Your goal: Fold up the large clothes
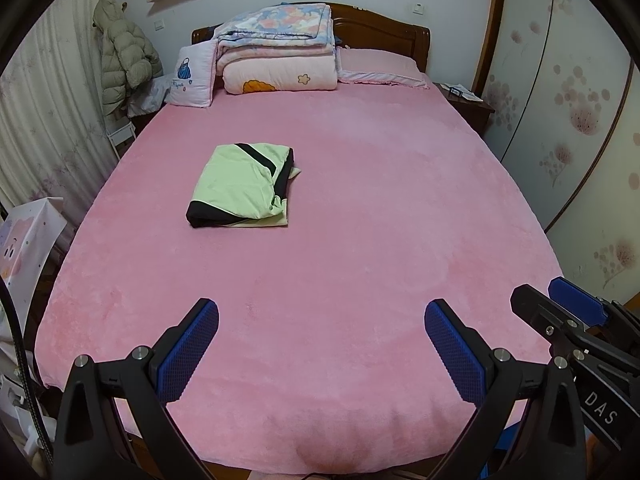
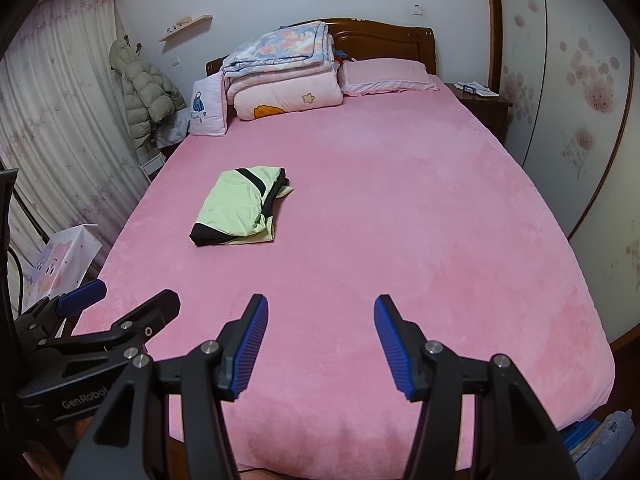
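A light green garment with black trim (image 1: 240, 186) lies folded into a compact rectangle on the pink bed (image 1: 360, 220), left of centre. It also shows in the right wrist view (image 2: 240, 206). My left gripper (image 1: 322, 322) is open and empty, held above the foot of the bed, well short of the garment. My right gripper (image 2: 320, 318) is open and empty, also above the foot of the bed. The right gripper shows at the lower right of the left wrist view (image 1: 560, 304). The left gripper shows at the lower left of the right wrist view (image 2: 120, 300).
Folded quilts (image 1: 280, 52) and pillows (image 1: 380, 66) are stacked at the wooden headboard. A puffy coat (image 1: 124, 56) hangs by the curtain on the left. A nightstand (image 1: 466, 106) and a wardrobe (image 1: 568, 100) stand on the right. A paper bag (image 1: 24, 244) stands at the bed's left.
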`<action>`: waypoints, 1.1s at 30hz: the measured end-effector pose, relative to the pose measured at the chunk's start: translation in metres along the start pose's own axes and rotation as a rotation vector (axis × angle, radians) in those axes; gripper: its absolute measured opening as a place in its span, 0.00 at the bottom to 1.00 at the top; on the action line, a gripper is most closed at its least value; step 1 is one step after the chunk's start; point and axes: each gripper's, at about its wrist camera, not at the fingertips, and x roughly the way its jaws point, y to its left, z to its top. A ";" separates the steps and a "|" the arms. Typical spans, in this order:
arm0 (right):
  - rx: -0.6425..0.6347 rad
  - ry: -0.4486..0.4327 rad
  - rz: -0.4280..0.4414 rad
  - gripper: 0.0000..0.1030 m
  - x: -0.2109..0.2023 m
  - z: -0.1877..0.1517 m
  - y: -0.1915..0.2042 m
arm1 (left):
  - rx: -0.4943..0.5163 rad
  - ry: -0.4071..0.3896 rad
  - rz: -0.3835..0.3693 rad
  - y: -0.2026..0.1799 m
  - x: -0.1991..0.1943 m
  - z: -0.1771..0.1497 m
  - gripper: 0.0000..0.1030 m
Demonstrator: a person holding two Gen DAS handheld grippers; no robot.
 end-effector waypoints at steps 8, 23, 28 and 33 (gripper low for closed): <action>0.006 0.020 0.002 0.54 0.007 0.003 0.000 | -0.001 0.014 -0.002 0.001 0.006 0.005 0.99; 0.015 0.033 0.000 0.54 0.013 0.003 0.000 | -0.002 0.036 -0.015 0.005 0.012 0.008 0.99; 0.014 0.033 0.001 0.54 0.015 0.002 0.000 | -0.003 0.037 -0.016 0.007 0.013 0.008 0.99; 0.015 0.033 0.001 0.54 0.015 0.002 0.001 | -0.005 0.041 -0.018 0.009 0.012 0.006 0.99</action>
